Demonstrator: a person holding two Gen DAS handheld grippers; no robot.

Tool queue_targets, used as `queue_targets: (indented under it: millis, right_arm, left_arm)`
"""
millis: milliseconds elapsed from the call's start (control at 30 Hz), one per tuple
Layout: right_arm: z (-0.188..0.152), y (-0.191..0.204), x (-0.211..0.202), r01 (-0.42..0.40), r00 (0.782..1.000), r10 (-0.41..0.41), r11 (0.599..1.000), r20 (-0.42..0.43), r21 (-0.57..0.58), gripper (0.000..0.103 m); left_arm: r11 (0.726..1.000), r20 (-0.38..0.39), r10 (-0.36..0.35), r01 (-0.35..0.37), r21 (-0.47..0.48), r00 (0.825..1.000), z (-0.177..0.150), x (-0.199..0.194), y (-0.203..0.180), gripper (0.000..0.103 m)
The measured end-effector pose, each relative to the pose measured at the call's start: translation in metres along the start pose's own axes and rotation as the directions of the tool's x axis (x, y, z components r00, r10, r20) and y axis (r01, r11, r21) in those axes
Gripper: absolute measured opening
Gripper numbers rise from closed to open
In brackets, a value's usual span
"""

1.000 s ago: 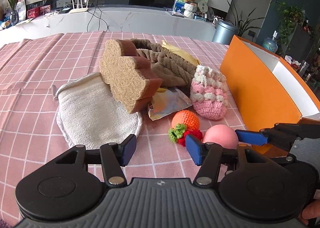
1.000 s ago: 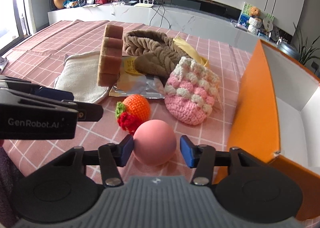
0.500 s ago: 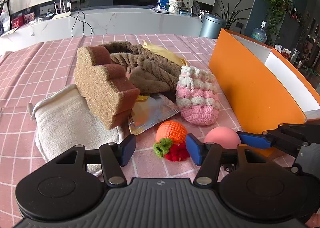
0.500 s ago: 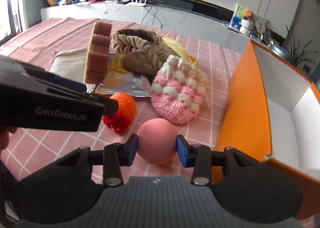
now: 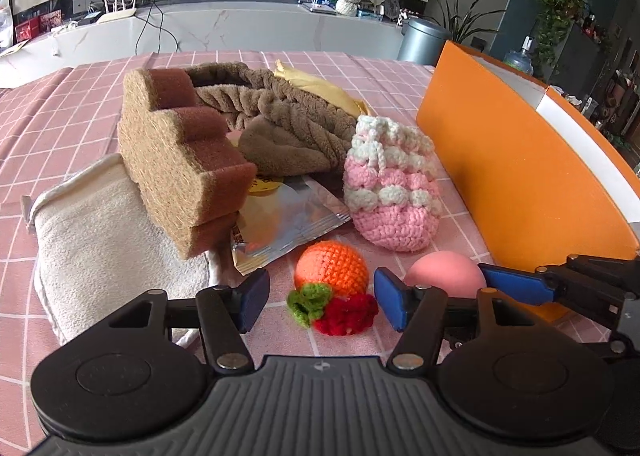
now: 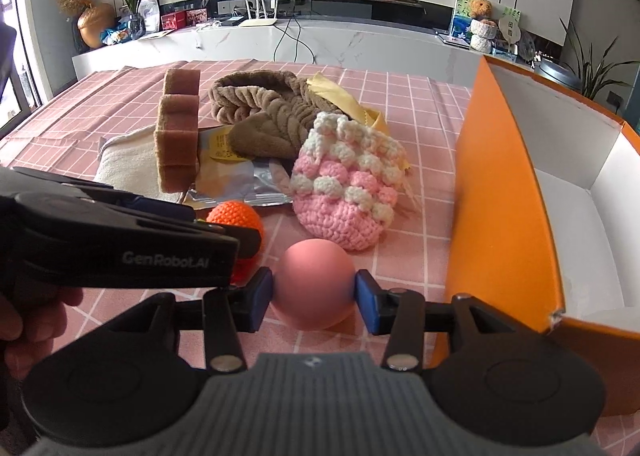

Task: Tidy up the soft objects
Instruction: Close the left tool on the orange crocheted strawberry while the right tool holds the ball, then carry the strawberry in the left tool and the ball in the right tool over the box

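pink ball beside orange box

Pink ball, orange box, pink-and-white striped crochet pouch.

pink ball clamped, crochet orange beside

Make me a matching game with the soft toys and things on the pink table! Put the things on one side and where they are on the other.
Things:
1. pink ball
2. crochet orange
3. brown sponge
4. foil packet

Places:
A. leaning on the white towel
B. squeezed in the right gripper
C. lying partly under the sponge
D. in front of the open left gripper

Pairs: 1-B, 2-D, 3-A, 4-C
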State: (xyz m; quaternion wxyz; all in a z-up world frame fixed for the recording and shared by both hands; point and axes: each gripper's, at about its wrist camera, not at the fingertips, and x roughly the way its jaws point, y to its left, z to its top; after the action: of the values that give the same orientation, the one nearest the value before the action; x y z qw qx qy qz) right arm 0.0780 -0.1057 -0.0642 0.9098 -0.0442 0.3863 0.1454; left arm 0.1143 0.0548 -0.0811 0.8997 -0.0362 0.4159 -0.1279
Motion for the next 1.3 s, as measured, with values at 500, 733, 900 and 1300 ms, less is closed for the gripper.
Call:
queue_targets:
  millis: [500,733,900,1300]
  right_arm:
    - [0.0,-0.002,0.005,-0.005,1.0,0.005,1.0,0.009,0.009,0.045]
    - [0.002,0.002,-0.013,-0.044,0.998,0.044,0.999,0.042,-0.003,0.044]
    - [0.005,0.002,-0.032,-0.053,0.996,0.054,0.999,0.07,-0.012,0.044]
    - [0.017,-0.022,-0.091,-0.041,0.983,0.045,0.999,0.178,-0.023,0.044]
  left_arm:
    - [1.0,-0.013,0.016,-0.016,-0.025,1.0,-0.003,0.001,0.001,0.049]
    - [0.998,-0.002,0.046,-0.046,-0.042,0.999,-0.006,-0.024,0.003,0.049]
    - [0.997,0.023,0.054,-0.052,-0.055,0.998,-0.006,-0.045,0.0,0.049]
    - [1.0,0.112,0.025,-0.023,-0.02,0.993,0.009,-0.086,-0.026,0.049]
